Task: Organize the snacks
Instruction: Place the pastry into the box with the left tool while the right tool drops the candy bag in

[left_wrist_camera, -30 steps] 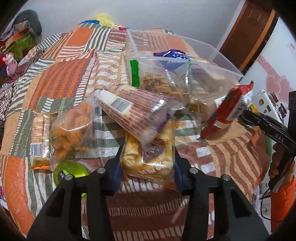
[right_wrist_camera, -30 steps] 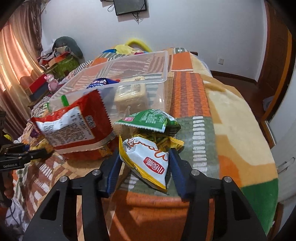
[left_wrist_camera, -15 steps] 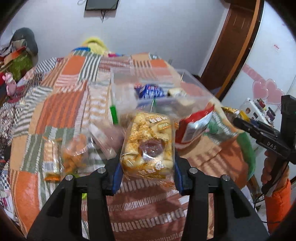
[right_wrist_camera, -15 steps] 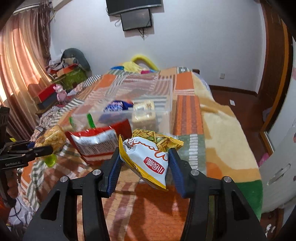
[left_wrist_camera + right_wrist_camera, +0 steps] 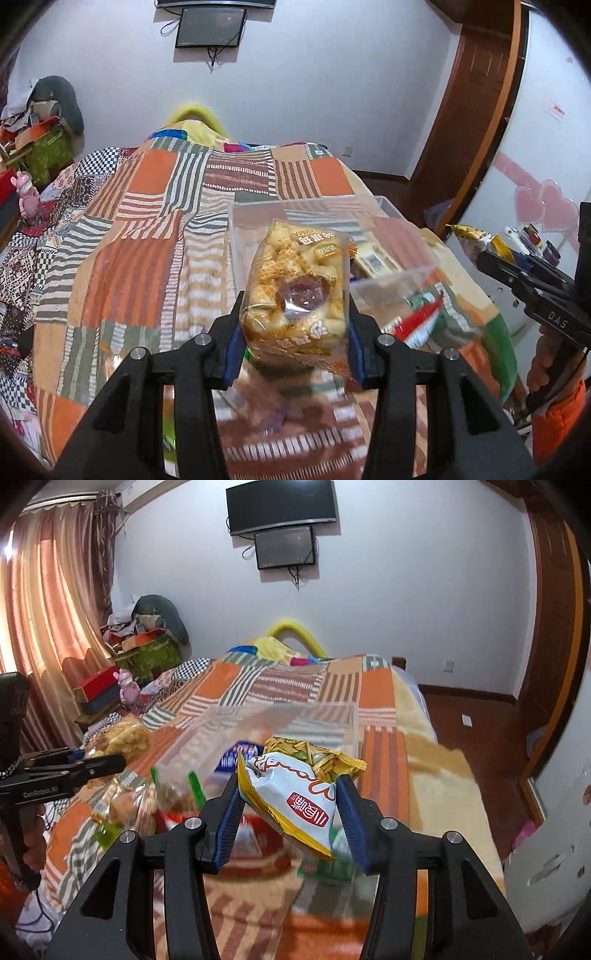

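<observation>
**Two snack bags held above the bed, one clear bin behind them**

The left gripper [image 5: 295,332] is clamped on a clear bag of puffed snacks [image 5: 297,291], its blue pads pressing both sides, the jaws parted only by the bag's width. The bag hangs clear of the patchwork quilt [image 5: 147,251], in front of the near wall of the clear plastic bin [image 5: 236,236]. The right gripper [image 5: 291,812] likewise pinches a white and yellow snack packet [image 5: 295,794] by its sides, held free above the bed with the bin [image 5: 347,720] behind it.

The one bin is open at the top, and at least a blue packet [image 5: 240,757] and a pale wrapped pack [image 5: 373,258] lie inside. Loose snacks at its near side are blurred: a red and white bag [image 5: 417,325] and a clear bag with green strips [image 5: 173,794] can be made out; an exact count cannot be told.

To the left of the bin the quilt runs broad and bare toward the far pillows. On the right the bed edge drops to a wooden floor [image 5: 491,738], close beside the bin.
</observation>
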